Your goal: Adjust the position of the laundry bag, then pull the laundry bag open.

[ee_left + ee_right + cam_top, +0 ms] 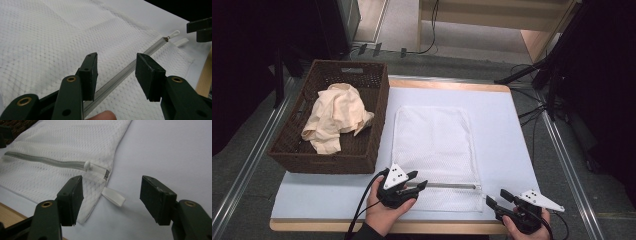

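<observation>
Both grippers, left (416, 180) and right (498, 199), are held with jaws apart and empty at the near edge of the flat mesh bag (434, 145), whose zipper (447, 185) is laid crosswise between them, its pull (87, 165) nearer the right.

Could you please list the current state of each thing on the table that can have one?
Mesh laundry bag: lying flat on the table mat, not held.
Zipper: closed, pull at its right end.
Wicker basket: upright, holding a crumpled cream garment.
Left claw: open, over the zipper, gripping nothing.
Right claw: open, near the bag's corner tab, gripping nothing.
</observation>
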### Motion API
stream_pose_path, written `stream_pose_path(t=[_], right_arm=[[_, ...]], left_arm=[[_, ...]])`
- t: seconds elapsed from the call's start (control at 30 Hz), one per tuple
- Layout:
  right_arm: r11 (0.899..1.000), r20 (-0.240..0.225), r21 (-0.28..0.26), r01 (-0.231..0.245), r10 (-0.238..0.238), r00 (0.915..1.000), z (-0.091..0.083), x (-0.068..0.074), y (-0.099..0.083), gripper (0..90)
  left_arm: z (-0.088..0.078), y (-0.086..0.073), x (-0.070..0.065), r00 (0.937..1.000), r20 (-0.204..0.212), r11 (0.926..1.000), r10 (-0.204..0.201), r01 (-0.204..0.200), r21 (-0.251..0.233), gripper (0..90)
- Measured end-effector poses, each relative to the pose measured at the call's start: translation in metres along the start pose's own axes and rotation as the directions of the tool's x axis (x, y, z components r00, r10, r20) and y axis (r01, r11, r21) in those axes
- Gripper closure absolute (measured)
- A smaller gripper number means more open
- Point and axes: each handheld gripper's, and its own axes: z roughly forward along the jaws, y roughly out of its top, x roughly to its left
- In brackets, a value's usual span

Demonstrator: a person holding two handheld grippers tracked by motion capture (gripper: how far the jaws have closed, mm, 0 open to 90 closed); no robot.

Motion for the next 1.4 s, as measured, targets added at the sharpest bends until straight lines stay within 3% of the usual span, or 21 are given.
stream_pose_path(t=[0.17, 0.23, 0.37, 0.4, 0.63, 0.83, 0.9, 1.03, 1.13, 1.17, 1.3, 1.4], right_arm=[[1.000, -0.023, -0.010, -0.001, 0.000, 0.9997, 0.001, -0.001, -0.004, 40.9], [1.000, -0.055, -0.016, -0.013, 0.012, 0.9984, 0.000, -0.002, -0.006, 46.8], [1.000, -0.072, -0.008, -0.018, 0.017, 0.9973, 0.001, -0.003, -0.007, 51.9], [1.000, -0.082, 0.008, -0.010, 0.011, 0.9966, 0.003, -0.002, -0.008, 54.5], [0.999, -0.082, 0.043, 0.014, -0.011, 0.9966, 0.012, -0.001, -0.012, 55.9], [0.998, -0.128, 0.055, -0.004, 0.012, 0.9917, 0.017, -0.001, -0.012, 56.2], [0.999, -0.129, 0.053, -0.002, 0.009, 0.9916, 0.019, 0.000, -0.012, 56.3], [0.999, -0.080, 0.039, 0.004, -0.001, 0.9968, 0.031, 0.004, -0.002, 54.1], [0.999, -0.103, 0.043, 0.004, 0.001, 0.9947, 0.039, 0.003, 0.000, 54.3], [0.999, -0.107, 0.047, 0.011, -0.006, 0.9942, 0.039, 0.004, 0.000, 55.7], [0.998, -0.051, 0.057, 0.023, -0.020, 0.9985, 0.040, 0.009, 0.000, 65.9], [0.999, -0.035, 0.053, 0.008, -0.006, 0.9994, 0.041, 0.005, 0.000, 83.6]], left_arm=[[0.011, 0.002, -0.010, 0.9994, 0.032, 0.9999, 0.012, -0.012, 0.011, 53.3], [0.024, 0.004, -0.024, 0.9972, 0.069, 0.9990, 0.029, -0.031, 0.033, 53.0], [0.035, 0.006, -0.036, 0.9938, 0.103, 0.9978, 0.042, -0.047, 0.048, 53.6], [0.041, 0.008, -0.044, 0.9916, 0.119, 0.9968, 0.051, -0.058, 0.055, 54.7], [0.062, 0.018, -0.061, 0.9866, 0.153, 0.9939, 0.056, -0.069, 0.086, 66.6], [0.080, 0.021, -0.070, 0.9842, 0.171, 0.9890, 0.047, -0.070, 0.130, 71.0], [0.083, 0.021, -0.072, 0.9838, 0.175, 0.9890, 0.039, -0.063, 0.134, 71.0], [0.098, 0.022, -0.072, 0.9877, 0.153, 0.9827, 0.034, -0.061, 0.175, 71.8], [0.103, 0.020, -0.068, 0.9908, 0.132, 0.9772, 0.030, -0.057, 0.204, 73.6], [0.104, 0.019, -0.066, 0.9909, 0.131, 0.9758, 0.030, -0.057, 0.211, 74.4], [0.106, 0.020, -0.064, 0.9906, 0.136, 0.9757, 0.013, -0.043, 0.215, 77.4], [0.107, 0.020, -0.065, 0.9876, 0.156, 0.9760, 0.011, -0.045, 0.213, 77.1]])
